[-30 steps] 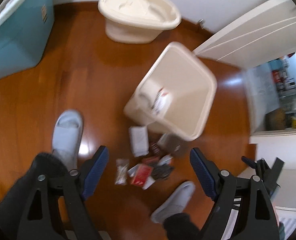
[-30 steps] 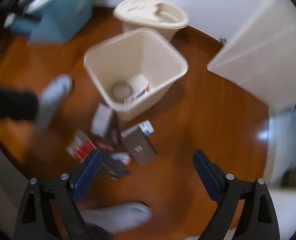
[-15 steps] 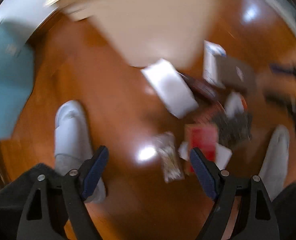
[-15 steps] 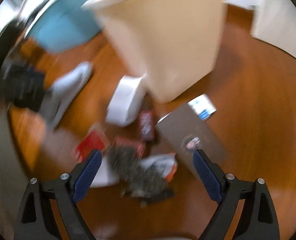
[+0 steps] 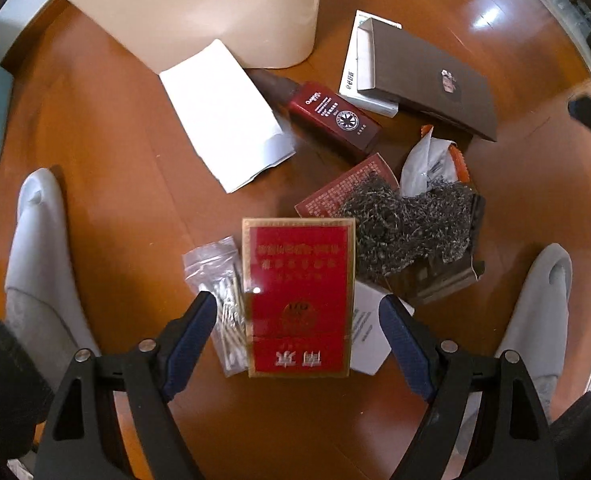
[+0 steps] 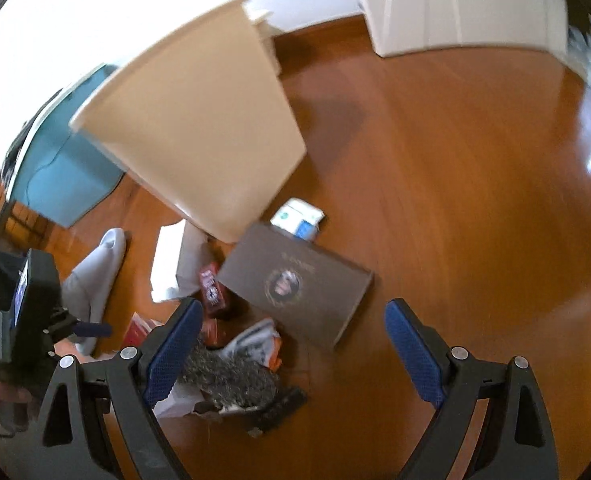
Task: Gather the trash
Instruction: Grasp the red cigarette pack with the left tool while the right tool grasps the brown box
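Trash lies on the wood floor beside a cream bin (image 5: 215,8), also in the right wrist view (image 6: 199,136). My left gripper (image 5: 297,308) is open, low over a red and gold box (image 5: 297,292), its jaws either side of it. A clear bag of cotton swabs (image 5: 221,292), a grey shredded wad (image 5: 407,224), a dark red box (image 5: 333,118), a white sheet (image 5: 223,112) and a flat brown box (image 5: 431,76) lie around. My right gripper (image 6: 293,332) is open, above the brown box (image 6: 295,280) and the wad (image 6: 231,380).
Grey slippers stand at the left (image 5: 39,264) and right (image 5: 535,312) of the pile. A teal container (image 6: 59,176) stands behind the bin. White cabinet panels (image 6: 455,4) stand at the back right. The left gripper's body (image 6: 27,316) shows at the right wrist view's left edge.
Both grippers have dropped from high above the bin to just over the trash pile. The left one now straddles the red and gold box. Both stay open.
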### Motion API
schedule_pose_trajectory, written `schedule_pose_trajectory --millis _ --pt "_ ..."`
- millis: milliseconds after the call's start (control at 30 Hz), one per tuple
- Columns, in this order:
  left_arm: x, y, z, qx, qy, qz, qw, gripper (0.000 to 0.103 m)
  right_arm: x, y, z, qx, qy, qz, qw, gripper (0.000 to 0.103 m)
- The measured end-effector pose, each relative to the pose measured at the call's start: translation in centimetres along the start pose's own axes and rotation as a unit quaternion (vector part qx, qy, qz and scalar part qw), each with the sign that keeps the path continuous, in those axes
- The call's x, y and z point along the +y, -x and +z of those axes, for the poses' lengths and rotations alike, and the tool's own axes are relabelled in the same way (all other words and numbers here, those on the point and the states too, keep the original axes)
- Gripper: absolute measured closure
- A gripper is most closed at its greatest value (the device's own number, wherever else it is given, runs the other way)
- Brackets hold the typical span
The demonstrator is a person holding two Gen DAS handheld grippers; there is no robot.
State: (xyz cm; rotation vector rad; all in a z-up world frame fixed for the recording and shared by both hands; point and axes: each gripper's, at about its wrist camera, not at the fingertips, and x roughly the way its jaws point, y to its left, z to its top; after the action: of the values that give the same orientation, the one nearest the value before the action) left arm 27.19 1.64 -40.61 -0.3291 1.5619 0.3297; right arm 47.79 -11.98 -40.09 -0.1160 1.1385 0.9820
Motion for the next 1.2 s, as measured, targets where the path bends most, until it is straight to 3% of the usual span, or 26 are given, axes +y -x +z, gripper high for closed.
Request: schedule_pose_trajectory --millis 100,167,233,367,633,733,800,867,967,1067,1200 --pt "0.9 -1.3 0.6 0.015 0.022 -0.014 0.9996 0.020 -0.1 -0.6 -0.7 0.012 -0.001 -0.001 1.000 0.009" --pt "1.4 -1.8 0.6 0.020 0.032 -0.024 0.9990 0.027 -0.1 -0.1 -0.9 0.007 0.000 0.002 1.000 0.009" --pt "1.6 -2.2 0.4 0.025 0.023 -0.026 0.9991 0.048 -0.5 -0.3 -0.9 0.009 -0.006 0.001 1.000 0.009" --pt "1.8 -2.1 0.1 0.020 0.021 -0.037 0.9989 0.048 -1.6 -1.0 -0.6 0.027 -0.028 -0.006 0.999 0.009" --pt "1.9 0.4 0.0 -0.003 0.040 -0.043 0.9983 0.048 -0.1 -1.8 -2.8 0.053 -0.006 0.003 0.999 0.009" --pt "2.7 1.3 0.1 -0.001 0.036 -0.051 0.9980 0.048 0.7 -3.0 -1.6 0.064 0.056 -0.008 0.996 0.009" --pt "2.1 1.4 0.0 0.001 0.032 -0.054 0.9980 0.048 2.3 -4.3 -0.3 0.080 0.148 -0.015 0.986 0.009" --pt "1.8 1.2 -0.1 0.005 0.032 -0.058 0.9978 0.048 3.6 -5.9 0.6 0.106 0.236 -0.033 0.965 0.009" --pt "1.6 0.8 -0.3 0.010 0.034 -0.062 0.9975 0.048 5.0 -9.4 1.4 0.174 0.345 -0.040 0.921 0.009" --pt "1.5 0.8 -0.5 0.014 0.035 -0.066 0.9971 0.048 5.4 -12.4 2.1 0.216 0.409 -0.071 0.884 0.009" --pt "2.1 1.0 -0.6 0.018 0.040 -0.071 0.9965 0.048 4.8 -14.8 3.0 0.249 0.404 -0.068 0.878 0.009"
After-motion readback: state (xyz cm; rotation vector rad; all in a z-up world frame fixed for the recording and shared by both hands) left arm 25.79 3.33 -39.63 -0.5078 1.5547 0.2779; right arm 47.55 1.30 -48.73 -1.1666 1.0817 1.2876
